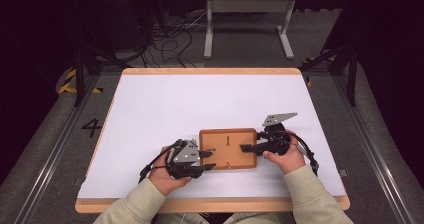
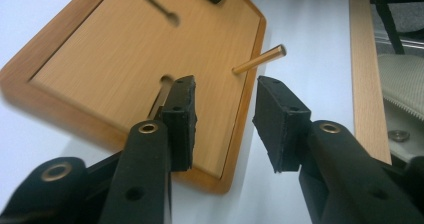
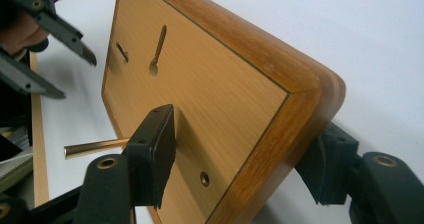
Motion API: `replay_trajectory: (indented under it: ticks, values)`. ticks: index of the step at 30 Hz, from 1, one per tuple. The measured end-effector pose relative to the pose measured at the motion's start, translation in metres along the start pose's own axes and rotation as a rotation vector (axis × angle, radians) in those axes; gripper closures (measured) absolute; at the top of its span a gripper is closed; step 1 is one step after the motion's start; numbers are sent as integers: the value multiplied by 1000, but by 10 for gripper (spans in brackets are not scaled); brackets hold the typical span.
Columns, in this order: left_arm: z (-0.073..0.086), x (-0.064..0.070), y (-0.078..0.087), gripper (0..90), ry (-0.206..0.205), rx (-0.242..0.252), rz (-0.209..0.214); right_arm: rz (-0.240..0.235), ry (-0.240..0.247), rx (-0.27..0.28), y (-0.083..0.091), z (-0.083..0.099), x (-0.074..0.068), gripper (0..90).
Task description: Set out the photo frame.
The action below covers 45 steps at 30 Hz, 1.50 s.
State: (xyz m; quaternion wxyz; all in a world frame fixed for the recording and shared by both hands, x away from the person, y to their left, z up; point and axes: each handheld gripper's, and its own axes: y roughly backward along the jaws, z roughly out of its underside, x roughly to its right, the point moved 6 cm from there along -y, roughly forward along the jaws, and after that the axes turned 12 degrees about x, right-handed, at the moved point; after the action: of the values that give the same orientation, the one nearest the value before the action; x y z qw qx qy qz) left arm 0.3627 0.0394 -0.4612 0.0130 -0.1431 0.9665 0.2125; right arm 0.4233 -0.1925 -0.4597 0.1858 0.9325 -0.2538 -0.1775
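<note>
A wooden board (image 1: 227,156) with a raised rim lies on the white table near its front edge. Its face has keyhole slots (image 2: 159,5) and a thin brass peg (image 2: 260,59) standing out of it. My right gripper (image 1: 246,148) is shut on the board's right edge, one jaw on the face and the other behind the rim (image 3: 300,109). My left gripper (image 1: 208,160) is open at the board's left edge. In the left gripper view its jaws straddle the near corner of the board (image 2: 220,134) without touching the peg. The brass peg (image 3: 95,148) also pokes out beside my right jaw.
The white table top (image 1: 200,104) has a wooden border (image 1: 210,204) along the front. A grey metal stand (image 1: 247,6) and loose cables (image 1: 170,39) sit on the floor beyond the far edge. A sleeve (image 2: 402,79) lies close on the right.
</note>
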Motion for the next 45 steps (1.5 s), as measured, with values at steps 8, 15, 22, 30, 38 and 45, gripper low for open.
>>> replay_trajectory:
  ticks: [8,15,22,30,38,45]
  values:
    - [7,-11,17,595,63,38,-22,13,92,-18,6,-1,-8,399]
    - [7,-21,28,601,101,79,-37,34,226,-53,15,-2,-19,426]
    - [11,-29,42,591,141,112,-52,46,329,-72,23,0,-28,463]
    - [15,-36,46,571,162,115,-71,57,411,-90,31,3,-38,510]
    - [25,-45,44,543,178,94,-129,52,439,-107,38,6,-48,566]
    - [31,-53,45,531,212,93,-166,37,452,-145,43,11,-58,606]
